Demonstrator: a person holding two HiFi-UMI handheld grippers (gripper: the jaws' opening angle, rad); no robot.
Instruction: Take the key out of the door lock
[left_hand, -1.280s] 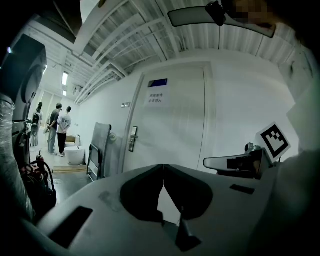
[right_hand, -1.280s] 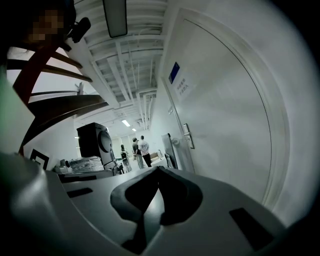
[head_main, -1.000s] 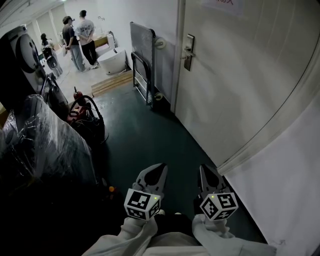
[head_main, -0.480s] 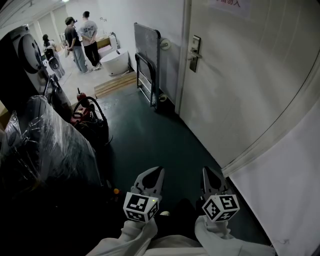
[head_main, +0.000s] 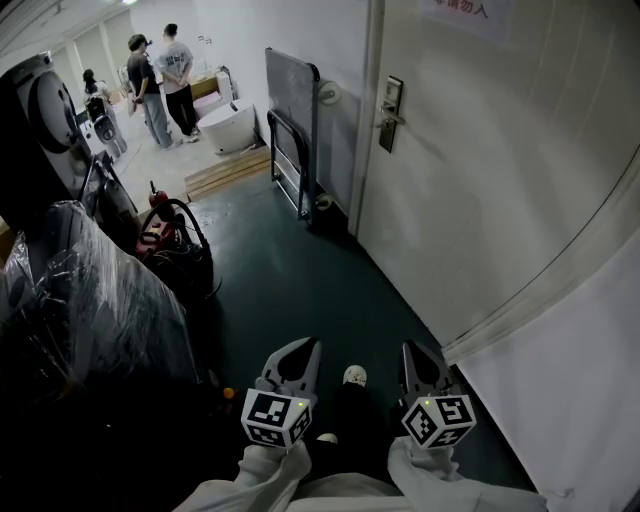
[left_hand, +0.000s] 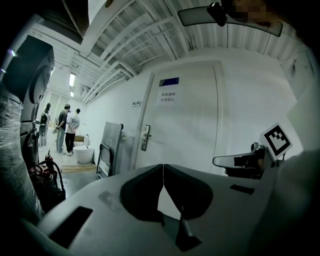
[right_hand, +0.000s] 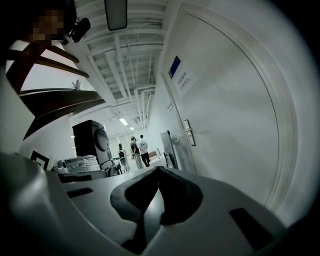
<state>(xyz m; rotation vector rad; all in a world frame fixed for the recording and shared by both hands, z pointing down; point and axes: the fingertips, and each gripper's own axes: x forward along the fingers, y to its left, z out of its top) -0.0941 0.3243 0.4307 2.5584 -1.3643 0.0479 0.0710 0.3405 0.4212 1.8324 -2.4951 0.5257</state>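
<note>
The white door (head_main: 480, 180) stands shut on the right, with a metal lock plate and handle (head_main: 391, 113) near its far edge. The key is too small to make out. My left gripper (head_main: 303, 346) and right gripper (head_main: 415, 350) hang low at the bottom of the head view, side by side and far short of the lock. Both are shut with nothing held. In the left gripper view the jaws meet at the gripper (left_hand: 163, 167), and the lock plate (left_hand: 145, 138) shows small ahead. The right gripper (right_hand: 157, 170) has its jaws together, with the lock plate (right_hand: 189, 132) up to the right.
A folded platform trolley (head_main: 296, 115) leans on the wall just past the door. A plastic-wrapped load (head_main: 85, 300) and a red machine with cables (head_main: 172, 238) line the left side. Far back are three people (head_main: 160, 80), a white tub (head_main: 232, 125) and wooden boards (head_main: 225, 170).
The view has moved forward along the corridor toward the door. Both grippers have sunk slightly in the frame, still shut. A shoe now shows between them.
</note>
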